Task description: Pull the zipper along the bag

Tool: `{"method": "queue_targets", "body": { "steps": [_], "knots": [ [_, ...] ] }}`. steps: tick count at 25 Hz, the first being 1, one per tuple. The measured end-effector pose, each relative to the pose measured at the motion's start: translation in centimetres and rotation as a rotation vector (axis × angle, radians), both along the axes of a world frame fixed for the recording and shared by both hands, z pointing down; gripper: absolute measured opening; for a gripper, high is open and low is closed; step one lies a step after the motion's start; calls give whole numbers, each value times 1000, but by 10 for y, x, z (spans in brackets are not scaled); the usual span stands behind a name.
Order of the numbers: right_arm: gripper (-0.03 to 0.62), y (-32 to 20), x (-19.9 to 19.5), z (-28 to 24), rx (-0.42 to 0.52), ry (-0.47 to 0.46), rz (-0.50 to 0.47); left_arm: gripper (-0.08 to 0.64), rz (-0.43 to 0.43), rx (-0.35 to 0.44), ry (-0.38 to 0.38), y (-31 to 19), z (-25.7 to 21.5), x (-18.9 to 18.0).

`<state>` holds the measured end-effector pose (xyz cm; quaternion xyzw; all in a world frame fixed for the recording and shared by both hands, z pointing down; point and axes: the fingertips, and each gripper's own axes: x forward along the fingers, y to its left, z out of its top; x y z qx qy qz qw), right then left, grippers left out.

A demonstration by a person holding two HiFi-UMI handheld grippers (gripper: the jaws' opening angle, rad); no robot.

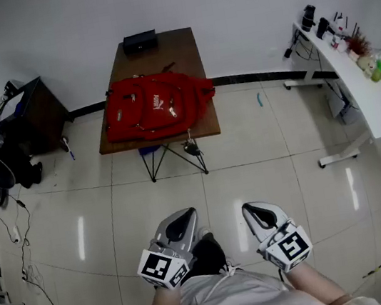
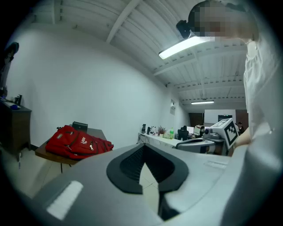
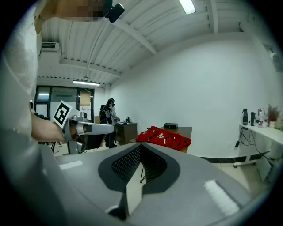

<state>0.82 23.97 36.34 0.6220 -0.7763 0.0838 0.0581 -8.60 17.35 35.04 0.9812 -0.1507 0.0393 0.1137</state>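
Note:
A red backpack [image 1: 157, 103] lies flat on a brown table [image 1: 159, 48] across the room, well away from both grippers. It also shows small in the left gripper view [image 2: 77, 142] and the right gripper view [image 3: 163, 137]. My left gripper [image 1: 181, 218] and right gripper [image 1: 256, 209] are held side by side close to the person's body, pointing toward the table. Both have their jaws together with nothing between them, as the left gripper [image 2: 143, 148] and right gripper [image 3: 141, 146] show in their own views. The zipper is too small to make out.
A black box [image 1: 139, 42] sits at the table's far end. A white desk [image 1: 359, 76] with bottles stands at the right, a dark cabinet [image 1: 32, 113] and floor cables [image 1: 16, 213] at the left. Tiled floor lies between me and the table. A person [image 3: 108, 112] stands far back.

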Motion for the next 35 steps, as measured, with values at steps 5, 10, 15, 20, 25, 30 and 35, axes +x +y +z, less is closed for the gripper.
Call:
{"method": "queue_targets", "body": {
  "steps": [5, 10, 15, 20, 25, 30, 35],
  "knots": [
    [2, -40, 40, 11, -17, 9, 23, -8, -24, -36, -12, -49, 25, 33],
    [2, -112, 88, 15, -46, 29, 19, -8, -62, -57, -2, -127, 45, 74],
    [2, -201, 124, 7, -41, 80, -14, -8, -59, -31, -12, -213, 39, 112],
    [2, -271, 147, 7, -28, 179, -70, -8, -88, -34, -36, -275, 49, 134],
    [2, -315, 149, 33, -77, 150, -137, -8, -120, -84, -113, -302, 83, 139],
    [2, -354, 138, 73, -164, 117, -241, -8, -153, -167, -191, -310, 128, 141],
    [2, -387, 126, 120, -256, 148, -362, -8, -187, -283, -265, -317, 189, 152]
  ]
}}
